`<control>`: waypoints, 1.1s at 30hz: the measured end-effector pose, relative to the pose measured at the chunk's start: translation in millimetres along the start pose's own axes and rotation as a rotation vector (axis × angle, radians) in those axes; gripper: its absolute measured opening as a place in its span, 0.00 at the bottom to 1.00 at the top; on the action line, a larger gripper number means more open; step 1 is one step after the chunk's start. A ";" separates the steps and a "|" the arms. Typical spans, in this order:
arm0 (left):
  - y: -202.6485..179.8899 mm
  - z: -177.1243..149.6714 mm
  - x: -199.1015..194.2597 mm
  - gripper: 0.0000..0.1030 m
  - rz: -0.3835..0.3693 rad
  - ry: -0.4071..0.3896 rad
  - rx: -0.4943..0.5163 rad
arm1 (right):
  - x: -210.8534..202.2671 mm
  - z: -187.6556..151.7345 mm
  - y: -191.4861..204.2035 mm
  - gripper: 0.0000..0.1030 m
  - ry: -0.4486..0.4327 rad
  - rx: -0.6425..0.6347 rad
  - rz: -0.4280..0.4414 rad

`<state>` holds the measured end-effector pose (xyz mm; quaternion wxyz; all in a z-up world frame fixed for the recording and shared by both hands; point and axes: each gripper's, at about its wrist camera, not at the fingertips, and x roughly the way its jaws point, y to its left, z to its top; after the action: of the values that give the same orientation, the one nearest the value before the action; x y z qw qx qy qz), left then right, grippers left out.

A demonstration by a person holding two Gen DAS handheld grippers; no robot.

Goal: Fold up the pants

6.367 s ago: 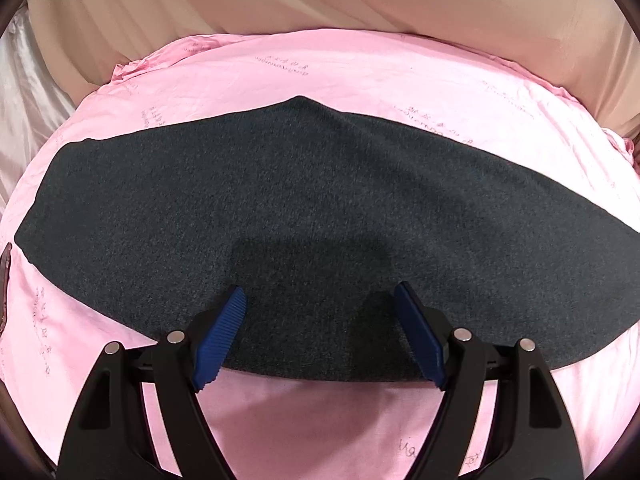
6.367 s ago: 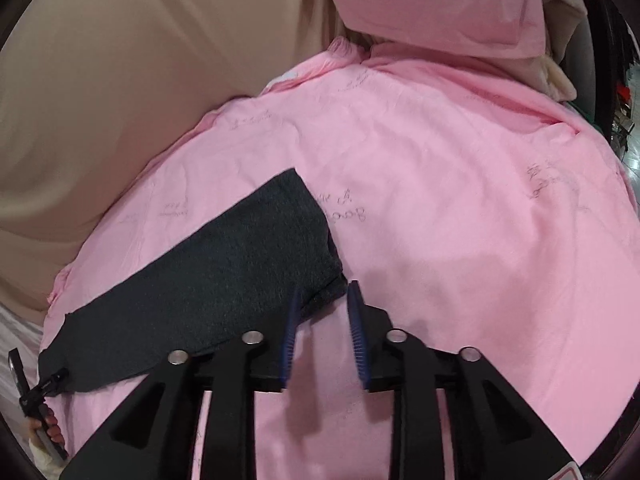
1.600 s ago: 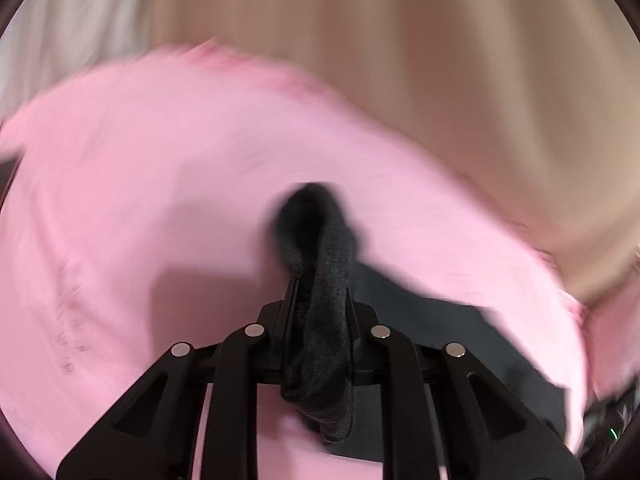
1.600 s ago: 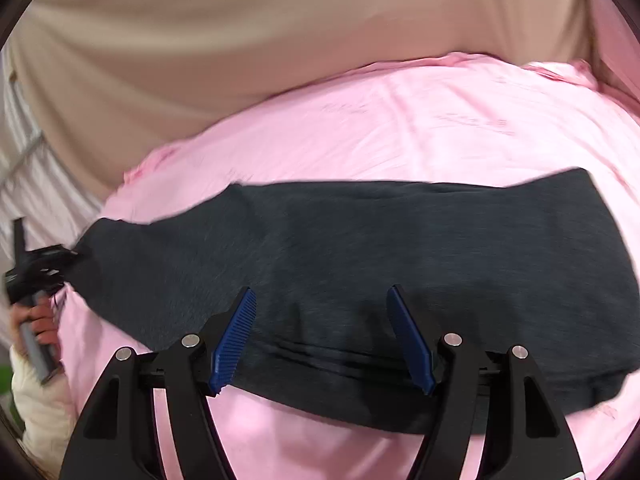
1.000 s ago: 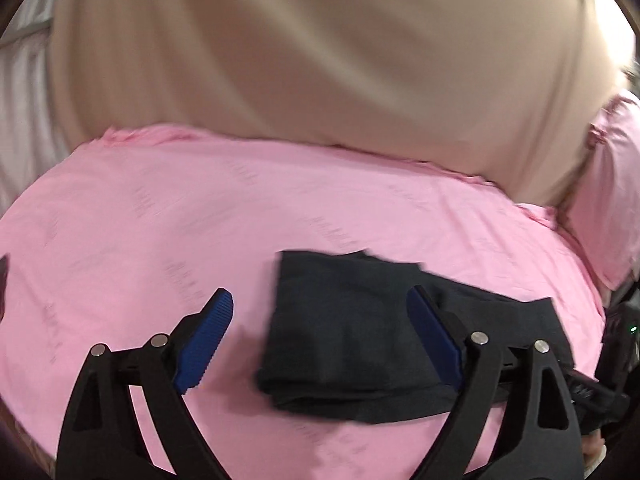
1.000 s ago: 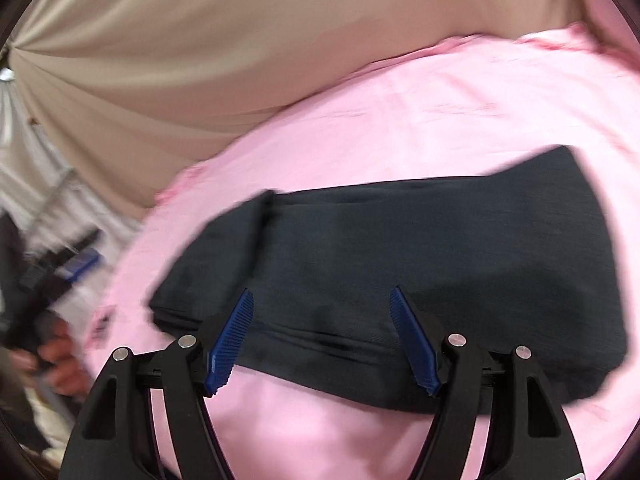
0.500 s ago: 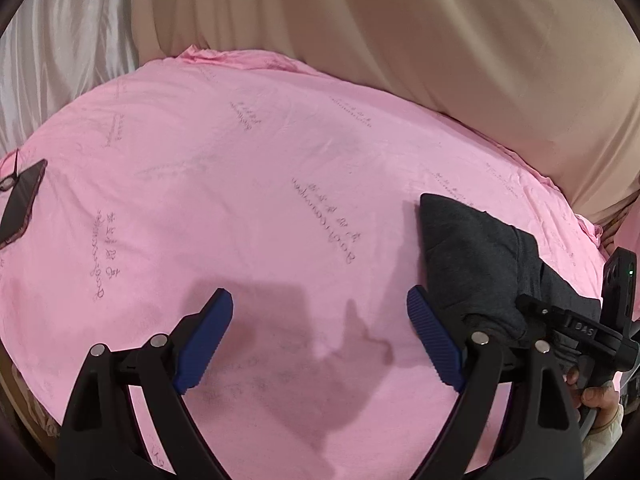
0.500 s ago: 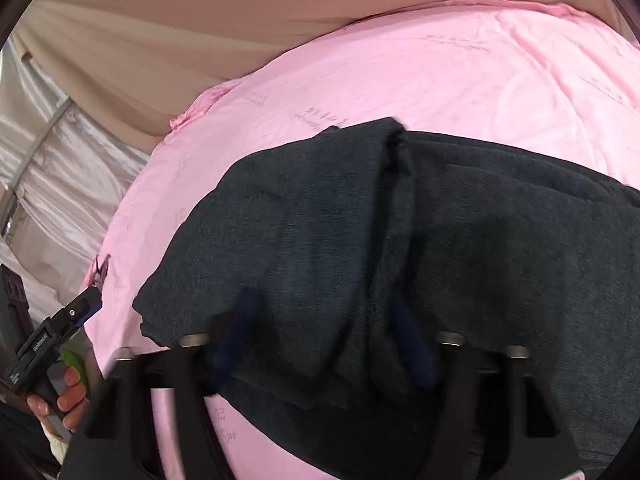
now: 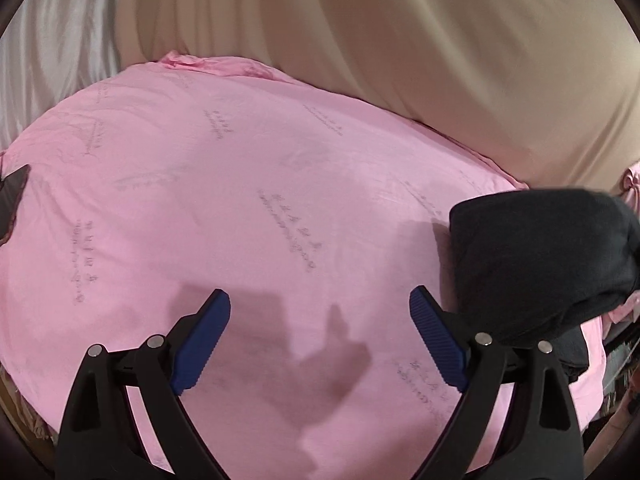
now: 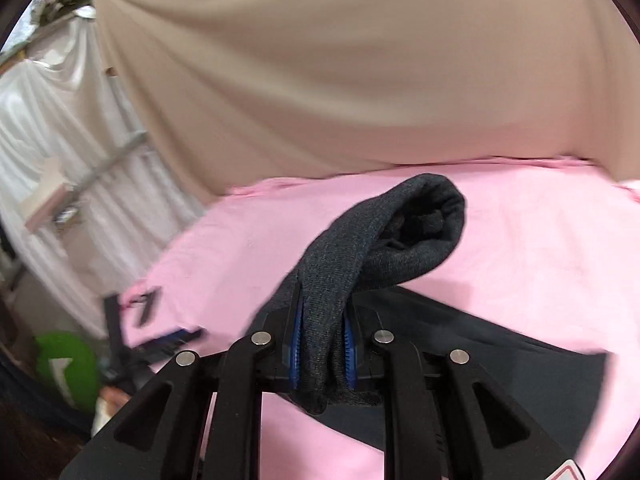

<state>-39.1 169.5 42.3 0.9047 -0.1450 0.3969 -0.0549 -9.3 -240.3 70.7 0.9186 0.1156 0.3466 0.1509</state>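
Note:
The dark grey pants [image 10: 384, 240] are folded into a thick bundle on the pink bed. My right gripper [image 10: 322, 340] is closing on a bunched edge of them; its blue pads [image 10: 297, 340] press the cloth and lift it, while the rest [image 10: 500, 356] lies flat below. In the left wrist view the raised pants [image 9: 536, 264] hang at the right edge. My left gripper [image 9: 320, 340] stands open over bare pink sheet, left of the pants, with nothing between its fingers.
A pink sheet [image 9: 240, 200] covers the bed, with a beige curtain [image 9: 400, 40] behind it. A dark flat object [image 9: 12, 196] lies at the left edge. White drapes [image 10: 48, 128] and a green thing [image 10: 68, 368] stand left of the bed.
My right gripper has shut on the edge of the pants and lifted it off the bed. My left gripper, open throughout, has shifted left, away from the pants.

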 end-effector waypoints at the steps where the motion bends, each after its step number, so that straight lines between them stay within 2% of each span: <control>1: -6.4 -0.8 3.5 0.86 -0.017 0.011 0.009 | -0.9 -10.4 -24.3 0.16 0.025 0.039 -0.056; 4: -33.7 -3.4 18.9 0.86 -0.085 0.053 0.032 | 21.0 -56.1 -91.9 0.16 0.139 0.153 -0.252; 5: -48.0 -3.2 26.5 0.86 -0.119 0.073 0.039 | 30.4 -70.5 -109.6 0.16 0.175 0.195 -0.272; 9: -91.1 -3.1 56.3 0.90 -0.203 0.145 0.034 | 28.6 -84.9 -130.7 0.20 0.118 0.276 -0.168; 13: -122.9 -0.1 100.0 0.90 -0.282 0.253 -0.018 | 12.4 -80.7 -137.3 0.26 0.077 0.276 -0.161; 14: -128.9 0.7 111.3 0.90 -0.280 0.277 -0.029 | 7.2 -80.0 -138.3 0.29 0.062 0.280 -0.171; 16: -143.9 -0.4 136.4 0.90 -0.287 0.324 -0.032 | -12.1 -81.7 -142.6 0.46 0.012 0.279 -0.193; 17: -151.0 -2.8 146.6 0.90 -0.281 0.343 -0.028 | -16.9 -81.7 -142.9 0.51 -0.014 0.281 -0.216; 18: -157.2 -4.5 149.5 0.95 -0.273 0.323 -0.003 | -27.3 -83.4 -148.0 0.60 -0.038 0.288 -0.242; 19: -162.0 -4.4 149.3 0.95 -0.262 0.305 0.019 | -32.4 -84.7 -156.4 0.69 -0.050 0.308 -0.271; 21: -176.4 -7.7 152.9 0.95 -0.273 0.307 0.067 | -35.2 -92.9 -177.7 0.70 -0.028 0.385 -0.285; 23: -188.0 -9.9 152.8 0.73 -0.275 0.286 0.126 | -27.5 -103.6 -191.0 0.69 0.012 0.452 -0.230; 24: -195.0 -11.5 154.2 0.45 -0.252 0.277 0.177 | -18.7 -107.9 -194.6 0.61 0.032 0.468 -0.183; 25: -196.0 -11.4 154.9 0.20 -0.222 0.268 0.191 | -14.7 -106.9 -193.9 0.52 0.017 0.458 -0.185; 26: -194.2 -9.3 156.8 0.12 -0.242 0.276 0.181 | -10.1 -104.9 -189.9 0.38 0.022 0.446 -0.168; 27: -188.2 -5.0 154.9 0.10 -0.272 0.293 0.158 | -3.6 -102.0 -186.7 0.14 0.038 0.466 -0.117; 29: -182.4 3.8 144.4 0.08 -0.301 0.290 0.162 | -4.5 -90.6 -172.0 0.13 0.034 0.425 -0.148; 31: -173.9 13.4 121.8 0.06 -0.342 0.279 0.182 | -17.3 -75.1 -148.0 0.12 0.008 0.378 -0.099; 33: -163.5 21.7 95.8 0.06 -0.349 0.263 0.205 | -30.4 -60.8 -120.2 0.12 -0.007 0.323 -0.062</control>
<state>44.5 -1.9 39.0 0.8320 -0.1102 0.4727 -0.2688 -48.2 -356.1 6.3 0.8935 0.2515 0.3665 0.0645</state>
